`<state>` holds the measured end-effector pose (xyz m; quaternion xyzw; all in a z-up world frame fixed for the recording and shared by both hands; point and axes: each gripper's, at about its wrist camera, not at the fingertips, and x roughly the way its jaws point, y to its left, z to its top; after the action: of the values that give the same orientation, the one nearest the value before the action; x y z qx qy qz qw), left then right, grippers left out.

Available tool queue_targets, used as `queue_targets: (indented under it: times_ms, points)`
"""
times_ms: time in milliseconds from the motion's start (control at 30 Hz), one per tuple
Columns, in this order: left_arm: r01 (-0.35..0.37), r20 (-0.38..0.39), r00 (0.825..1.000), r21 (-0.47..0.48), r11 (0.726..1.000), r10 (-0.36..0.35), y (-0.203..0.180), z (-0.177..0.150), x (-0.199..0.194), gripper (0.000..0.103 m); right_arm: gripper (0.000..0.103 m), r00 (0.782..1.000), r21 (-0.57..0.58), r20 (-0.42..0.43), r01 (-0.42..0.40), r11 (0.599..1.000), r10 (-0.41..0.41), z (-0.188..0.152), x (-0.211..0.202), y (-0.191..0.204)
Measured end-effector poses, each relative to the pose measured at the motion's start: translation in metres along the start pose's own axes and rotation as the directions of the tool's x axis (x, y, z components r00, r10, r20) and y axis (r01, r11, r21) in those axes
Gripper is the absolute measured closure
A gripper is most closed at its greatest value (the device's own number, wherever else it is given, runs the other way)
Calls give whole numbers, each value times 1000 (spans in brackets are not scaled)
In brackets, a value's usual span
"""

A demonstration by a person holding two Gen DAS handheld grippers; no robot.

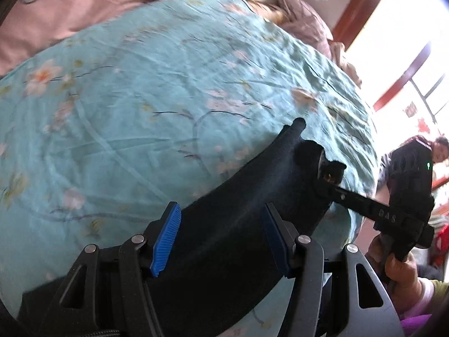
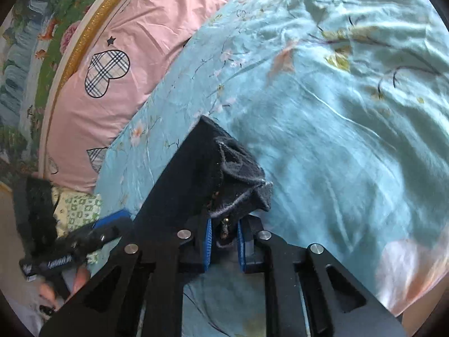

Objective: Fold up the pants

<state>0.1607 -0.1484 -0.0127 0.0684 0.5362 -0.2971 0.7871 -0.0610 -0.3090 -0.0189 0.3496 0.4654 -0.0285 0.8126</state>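
Dark navy pants point(image 1: 238, 224) hang stretched over a teal floral bedspread point(image 1: 168, 98). In the left wrist view my left gripper point(image 1: 221, 236) is open, its blue pads on either side of the cloth without pinching it. My right gripper point(image 1: 328, 177) shows at the right, shut on the pants' far corner. In the right wrist view my right gripper point(image 2: 224, 241) is shut on a bunched corner of the pants point(image 2: 213, 174), lifted above the bed. My left gripper point(image 2: 109, 224) shows at the lower left, beside the cloth's edge.
A pink pillow with plaid hearts point(image 2: 118, 64) lies at the bed's head, by a gold-framed floral picture point(image 2: 42, 42). A mauve garment point(image 1: 303, 19) lies at the far edge. A bright window point(image 1: 407, 42) and a person point(image 1: 437, 151) are at the right.
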Motion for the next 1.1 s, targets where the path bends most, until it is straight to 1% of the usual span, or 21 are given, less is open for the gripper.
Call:
queue_targets:
  times_ms: [100,200,233,300,367,433,467,500,533,567,600,633,667,733,900,1000,1100]
  points:
    - [44,-50,998,52,998,-41,-12,19,20,42,90,999,-9,-3,-35,999,34,0,-10,-15]
    - [76,-101,993,107,991,-66,-25,35,39,42,90,996,-32,3,-84,996,84,-2,-19,-23]
    - [95,-126,989,128,987,-79,-30,41,48,42,90,995,-42,5,-96,994,96,-4,-21,-24]
    - [120,-168,981,149,982,-95,-39,51,63,42,90,996,-69,-3,-92,993,92,-7,-19,-26]
    - [174,-215,967,164,971,-137,-48,61,77,42,90,994,-86,6,-104,991,105,-7,-19,-25]
    - [214,-241,956,177,961,-169,-55,69,86,44,90,992,-89,10,-122,989,123,-7,-19,-26]
    - [223,-249,953,181,958,-175,-58,71,89,45,90,991,-89,10,-131,987,132,-7,-19,-28]
    - [244,-260,946,186,952,-192,-61,74,92,52,90,990,-93,10,-142,985,144,-7,-18,-29]
    - [265,-270,940,188,946,-210,-64,76,95,66,90,988,-98,10,-150,984,152,-8,-18,-32]
    - [284,-278,933,186,941,-227,-65,78,96,71,90,987,-102,11,-158,982,160,-7,-18,-33]
    - [299,-283,928,180,937,-242,-67,78,98,79,90,986,-109,13,-165,980,167,-8,-19,-34]
    - [306,-282,927,183,934,-248,-69,78,98,86,90,985,-114,16,-169,979,172,-9,-19,-35]
    - [306,-276,928,188,933,-249,-70,78,97,87,90,985,-117,18,-171,978,174,-9,-19,-35]
    - [296,-252,936,192,936,-244,-71,77,93,91,90,985,-128,25,-169,977,174,-9,-19,-33]
    - [287,-180,950,186,939,-255,-71,75,68,92,90,982,-142,33,-181,973,187,-9,-24,-25]
    - [288,-127,955,182,940,-267,-66,72,42,92,90,974,-167,41,-212,963,222,-8,-30,-13]
    - [290,-83,957,180,940,-280,-58,69,18,92,90,965,-209,41,-244,947,258,-6,-37,4]
